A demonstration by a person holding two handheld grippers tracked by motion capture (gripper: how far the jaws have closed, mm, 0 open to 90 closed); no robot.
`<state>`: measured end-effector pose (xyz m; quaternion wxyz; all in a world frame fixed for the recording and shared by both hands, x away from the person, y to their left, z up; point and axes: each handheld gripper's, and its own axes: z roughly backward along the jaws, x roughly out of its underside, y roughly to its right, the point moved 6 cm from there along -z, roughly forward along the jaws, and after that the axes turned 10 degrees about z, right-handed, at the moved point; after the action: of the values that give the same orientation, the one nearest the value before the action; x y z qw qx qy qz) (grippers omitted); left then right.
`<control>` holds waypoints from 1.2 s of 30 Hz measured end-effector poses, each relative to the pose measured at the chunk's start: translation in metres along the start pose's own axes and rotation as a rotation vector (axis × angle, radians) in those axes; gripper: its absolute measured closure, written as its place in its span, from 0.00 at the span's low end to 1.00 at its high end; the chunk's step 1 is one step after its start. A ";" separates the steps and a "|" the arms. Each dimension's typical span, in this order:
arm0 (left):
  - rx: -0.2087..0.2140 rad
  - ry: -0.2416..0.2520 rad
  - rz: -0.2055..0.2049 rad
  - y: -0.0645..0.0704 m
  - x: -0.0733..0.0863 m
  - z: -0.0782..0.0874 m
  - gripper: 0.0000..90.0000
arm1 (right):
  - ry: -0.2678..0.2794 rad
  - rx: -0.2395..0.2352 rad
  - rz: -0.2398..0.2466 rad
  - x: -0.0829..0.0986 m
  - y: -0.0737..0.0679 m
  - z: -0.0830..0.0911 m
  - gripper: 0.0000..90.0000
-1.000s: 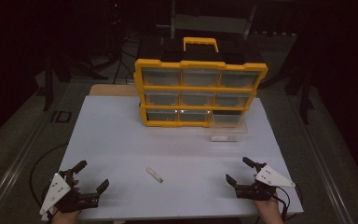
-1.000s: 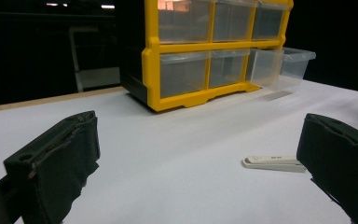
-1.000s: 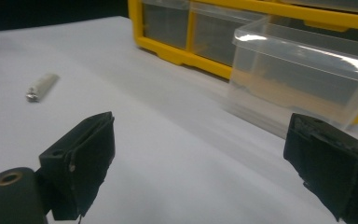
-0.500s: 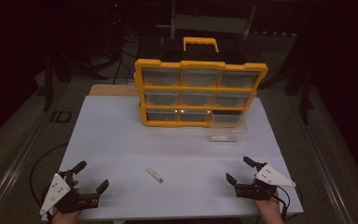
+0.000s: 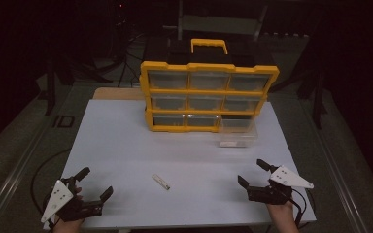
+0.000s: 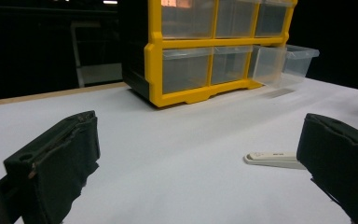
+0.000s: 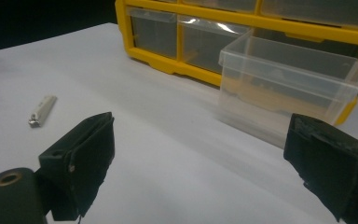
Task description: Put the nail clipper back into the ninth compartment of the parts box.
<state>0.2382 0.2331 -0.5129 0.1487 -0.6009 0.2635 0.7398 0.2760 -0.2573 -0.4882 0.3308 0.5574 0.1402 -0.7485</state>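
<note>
A yellow organiser (image 5: 208, 96) with clear drawers stands at the back of the white table (image 5: 126, 145). Its bottom right drawer (image 5: 237, 131) is pulled out onto the table (image 7: 289, 86) (image 6: 284, 63). A small white stick-like item (image 5: 161, 182) lies at the table's front middle (image 6: 272, 159) (image 7: 42, 110). My left gripper (image 5: 94, 183) rests open at the front left corner, nothing between its jaws. My right gripper (image 5: 254, 173) stands open at the front right, empty, with the drawer ahead of it.
A yellow carry handle (image 5: 209, 45) tops the organiser. Dark floor and stands surround the table. A cable (image 5: 41, 170) runs off the left edge.
</note>
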 end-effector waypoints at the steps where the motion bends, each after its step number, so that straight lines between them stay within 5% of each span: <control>1: 0.000 0.000 0.000 0.000 0.000 0.000 0.00 | -0.003 0.001 0.001 -0.003 0.000 0.000 0.09; 13: 0.005 -0.005 -0.004 0.001 0.000 -0.001 0.00 | 0.012 -0.024 0.026 -0.042 -0.009 -0.006 0.09; 36: 0.012 -0.004 0.002 0.001 -0.001 0.000 0.00 | -0.013 -0.166 0.125 -0.106 -0.068 -0.050 0.09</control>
<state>0.2382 0.2326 -0.5121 0.1519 -0.5982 0.2682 0.7397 0.2857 -0.1419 -0.4175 0.4230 0.5309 0.1646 -0.7156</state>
